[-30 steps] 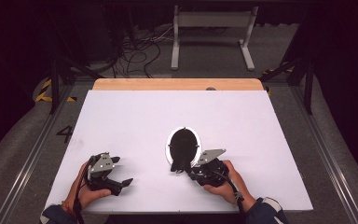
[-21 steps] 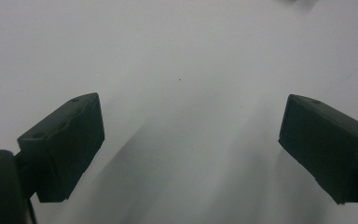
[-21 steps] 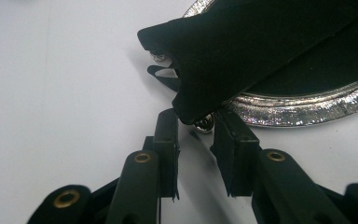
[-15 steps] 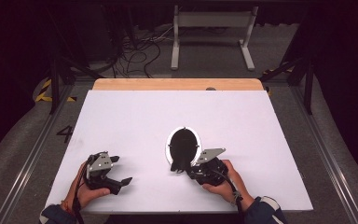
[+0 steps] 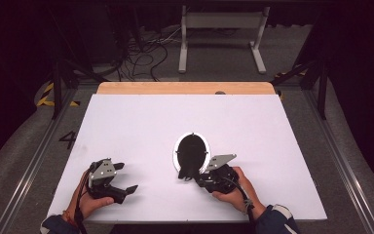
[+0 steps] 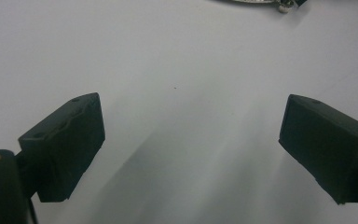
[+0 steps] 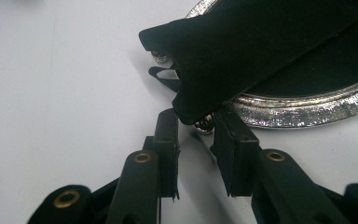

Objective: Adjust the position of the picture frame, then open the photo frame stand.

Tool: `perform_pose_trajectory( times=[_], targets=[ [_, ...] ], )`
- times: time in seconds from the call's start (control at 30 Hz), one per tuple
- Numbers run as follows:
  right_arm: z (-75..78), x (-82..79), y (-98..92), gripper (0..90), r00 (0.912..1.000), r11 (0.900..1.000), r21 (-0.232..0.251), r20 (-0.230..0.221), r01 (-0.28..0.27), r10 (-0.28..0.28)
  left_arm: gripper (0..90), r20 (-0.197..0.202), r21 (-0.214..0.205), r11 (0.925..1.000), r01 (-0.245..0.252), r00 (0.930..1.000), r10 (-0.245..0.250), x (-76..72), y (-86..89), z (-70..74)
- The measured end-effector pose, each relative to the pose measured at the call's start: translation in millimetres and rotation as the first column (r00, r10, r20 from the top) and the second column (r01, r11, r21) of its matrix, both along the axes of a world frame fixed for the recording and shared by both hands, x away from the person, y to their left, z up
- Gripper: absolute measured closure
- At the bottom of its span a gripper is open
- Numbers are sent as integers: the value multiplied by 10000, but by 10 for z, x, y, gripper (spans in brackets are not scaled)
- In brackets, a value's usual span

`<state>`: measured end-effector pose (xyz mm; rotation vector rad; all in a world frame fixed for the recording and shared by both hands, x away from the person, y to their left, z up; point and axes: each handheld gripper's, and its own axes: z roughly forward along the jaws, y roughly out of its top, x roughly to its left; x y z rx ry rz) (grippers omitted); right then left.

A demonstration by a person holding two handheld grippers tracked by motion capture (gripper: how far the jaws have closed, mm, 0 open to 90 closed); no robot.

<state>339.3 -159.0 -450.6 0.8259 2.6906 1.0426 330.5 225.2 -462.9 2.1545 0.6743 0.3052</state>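
Black felt covers the back of an oval picture frame (image 5: pixel 191 155) that lies face down on the white table (image 5: pixel 141 126), near the middle and toward the person's side. Its silver rim (image 7: pixel 303 111) glitters in the right gripper view, and a black stand flap (image 7: pixel 242 51) is lifted off the backing, its lower corner hanging just above the right gripper (image 7: pixel 195 125). That gripper's jaws stand narrowly parted on either side of a small silver ball foot (image 7: pixel 204 125) at the frame's near edge; whether the pads actually press on the foot or the flap cannot be told, since a slim gap seems to remain.

As a judgement, the work is at an early to middle stage: the frame is flat, the stand appears partly opened, and raising the frame upright onto its stand is left to do.

The left gripper (image 5: pixel 124 178) rests well apart at the table's near left, jaws spread wide with nothing but bare table between them.

Counted: one frame, one stand flap, two ball feet visible in the right gripper view, two grippers, one table.
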Motion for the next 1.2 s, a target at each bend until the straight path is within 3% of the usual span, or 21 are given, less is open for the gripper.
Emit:
perform_pose_trajectory(
  times=[0.5, 0.97, 1.07, 1.2],
  targets=[
    [-4, 1, -14, 709, 10000, 10000, 97, -14, -20, 20, 71, -24, 59, 10000, -19, 10000, 19, 0, 2, -4],
    [-14, -1, -61, 710, 10000, 9963, 858, 69, 3, -9, 71, -49, 100, 9999, 104, 9999, -103, 22, -47, 3],
    [-17, -2, -77, 703, 10000, 9947, 1030, 5, 38, -39, 74, -118, 58, 9999, 121, 9999, -120, 50, -94, -1],
    [-8, 23, -93, 672, 9998, 9890, 1478, -186, -37, 65, 87, -186, 68, 9999, 116, 9998, -114, 194, -277, 21]
  ],
)
